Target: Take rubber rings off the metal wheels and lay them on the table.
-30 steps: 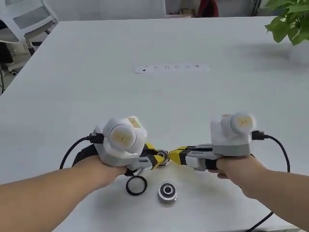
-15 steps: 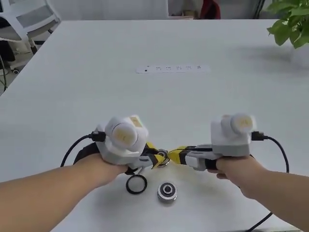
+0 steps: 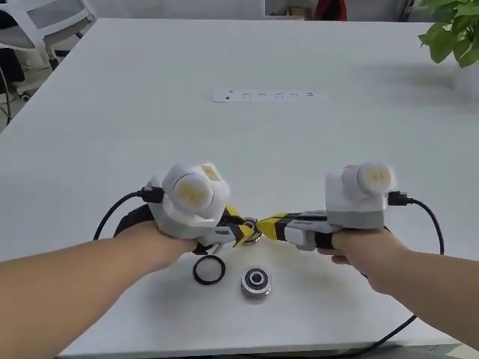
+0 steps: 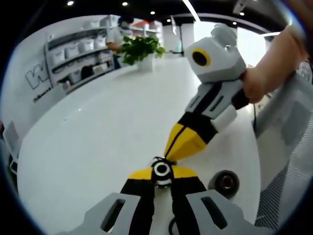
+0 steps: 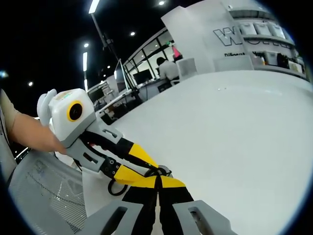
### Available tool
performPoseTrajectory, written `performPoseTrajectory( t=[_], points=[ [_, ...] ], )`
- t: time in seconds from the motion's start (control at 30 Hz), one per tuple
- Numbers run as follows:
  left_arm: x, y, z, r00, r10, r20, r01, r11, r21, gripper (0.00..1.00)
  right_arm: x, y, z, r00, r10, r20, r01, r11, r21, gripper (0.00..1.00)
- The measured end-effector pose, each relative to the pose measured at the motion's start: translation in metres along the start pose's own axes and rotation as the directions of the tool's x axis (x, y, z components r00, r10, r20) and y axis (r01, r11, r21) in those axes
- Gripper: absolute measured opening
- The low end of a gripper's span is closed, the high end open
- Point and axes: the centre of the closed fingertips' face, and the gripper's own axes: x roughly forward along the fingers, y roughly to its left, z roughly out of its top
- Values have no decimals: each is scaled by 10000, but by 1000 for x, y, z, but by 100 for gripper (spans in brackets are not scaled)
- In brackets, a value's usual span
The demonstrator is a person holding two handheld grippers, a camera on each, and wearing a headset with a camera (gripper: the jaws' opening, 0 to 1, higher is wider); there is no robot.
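— Where is the wheel [image 4: 161, 170]?
— I have it pinched in the left gripper [image 3: 241, 231], held just above the table [image 3: 224, 149]. My right gripper [image 3: 266, 224] meets it head-on, jaws pressed together, tips at the wheel's rim.
— And under them?
— A loose ring [image 3: 209, 269] lies flat, just beside a second wheel [image 3: 256, 282].

wide white counter [image 3: 150, 112] | flat white power strip [image 3: 268, 95] lay far across it | green leafy plant [image 3: 453, 34] stood far right | white office chair [image 3: 37, 19] stood beyond far-left corner
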Motion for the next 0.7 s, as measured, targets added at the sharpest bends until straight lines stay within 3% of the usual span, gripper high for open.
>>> performPoseTrajectory(
  t=[0.2, 0.4, 0.47, 0.5, 0.7],
  points=[
    [0, 0, 0, 10000, 37, -35, -37, 10000, -27, 11, 2, 11, 5, 9992, 365, 136, -362, 9991, -236, 0],
    [1, 0, 0, 10000, 72, -62, -72, 10000, -27, 11, 0, 11, 5, 9991, 419, 109, -416, 9989, -227, 0],
    [0, 0, 0, 10000, 75, -58, -76, 10000, -39, 11, 0, 15, 6, 9982, 575, 169, -572, 9982, -192, 0],
    [0, 0, 0, 10000, 76, -33, -76, 10000, -14, 11, -1, 23, 10, 9950, 957, 290, -956, 9954, -52, 0],
    [0, 1, 1, 10000, 45, -30, -45, 10000, -37, 12, -2, 17, 11, 9962, 774, 407, -773, 9970, -51, 0]
  ],
)
